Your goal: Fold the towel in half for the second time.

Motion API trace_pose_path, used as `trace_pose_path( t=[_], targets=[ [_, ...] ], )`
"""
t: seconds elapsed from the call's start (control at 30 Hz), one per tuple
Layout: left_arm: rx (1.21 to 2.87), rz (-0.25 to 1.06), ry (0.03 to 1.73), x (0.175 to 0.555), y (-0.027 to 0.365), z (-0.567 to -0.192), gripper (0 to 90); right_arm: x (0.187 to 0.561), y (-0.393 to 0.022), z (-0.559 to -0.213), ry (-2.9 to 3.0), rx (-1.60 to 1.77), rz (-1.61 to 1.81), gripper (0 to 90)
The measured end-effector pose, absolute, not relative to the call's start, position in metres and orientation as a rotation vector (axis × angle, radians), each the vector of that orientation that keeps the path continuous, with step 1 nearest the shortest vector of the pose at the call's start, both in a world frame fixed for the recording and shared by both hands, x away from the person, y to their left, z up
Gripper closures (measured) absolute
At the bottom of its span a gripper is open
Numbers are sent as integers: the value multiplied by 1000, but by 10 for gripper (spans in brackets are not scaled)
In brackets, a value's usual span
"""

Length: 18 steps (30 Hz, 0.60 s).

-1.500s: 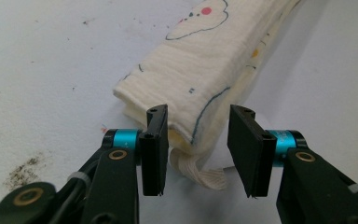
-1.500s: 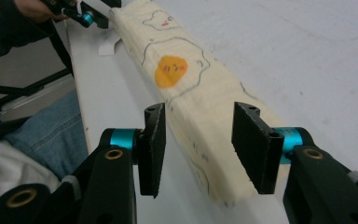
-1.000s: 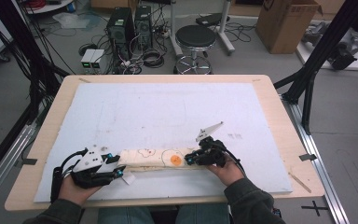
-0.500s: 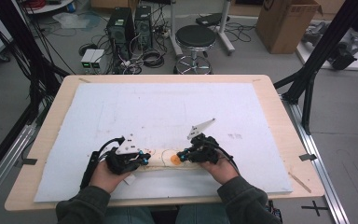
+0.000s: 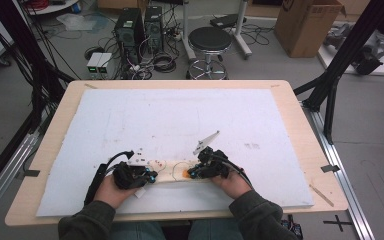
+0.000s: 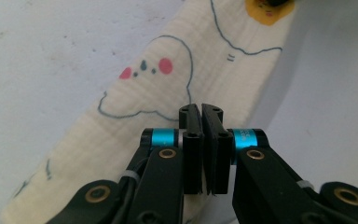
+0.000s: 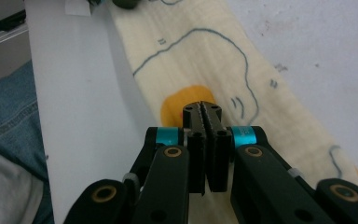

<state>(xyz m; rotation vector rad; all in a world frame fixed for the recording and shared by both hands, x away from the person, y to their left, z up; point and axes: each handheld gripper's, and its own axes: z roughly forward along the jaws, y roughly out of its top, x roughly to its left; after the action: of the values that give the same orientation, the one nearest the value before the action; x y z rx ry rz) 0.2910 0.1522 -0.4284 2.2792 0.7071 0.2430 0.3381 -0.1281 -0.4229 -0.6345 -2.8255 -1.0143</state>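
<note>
Folded cream cloth (image 5: 172, 170) on white mat (image 5: 180, 115), left gripper (image 6: 202, 112) and right gripper (image 7: 202, 109) — jaws clenched on its fabric.

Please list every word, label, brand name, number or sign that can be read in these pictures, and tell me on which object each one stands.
No readable text in any view.
Cream folded cloth strip with blue line drawings: pictures only, red and orange spots, no letters.
Brown cardboard box on the floor: a dark mark near its top edge, too blurred to read.
Small white boxes on the floor: any labels too small to read.
</note>
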Motion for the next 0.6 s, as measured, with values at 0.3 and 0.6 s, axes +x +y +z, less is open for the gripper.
trace_pose_path(
  t=[0.3,0.6],
  targets=[
    [2256,266,755,287,178,-428,834,333,-159,-426,-2802,-687,-1056,873],
    [2232,284,792,282,199,-429,778,325,-193,-428,-2815,-737,-1117,868]
  ],
)
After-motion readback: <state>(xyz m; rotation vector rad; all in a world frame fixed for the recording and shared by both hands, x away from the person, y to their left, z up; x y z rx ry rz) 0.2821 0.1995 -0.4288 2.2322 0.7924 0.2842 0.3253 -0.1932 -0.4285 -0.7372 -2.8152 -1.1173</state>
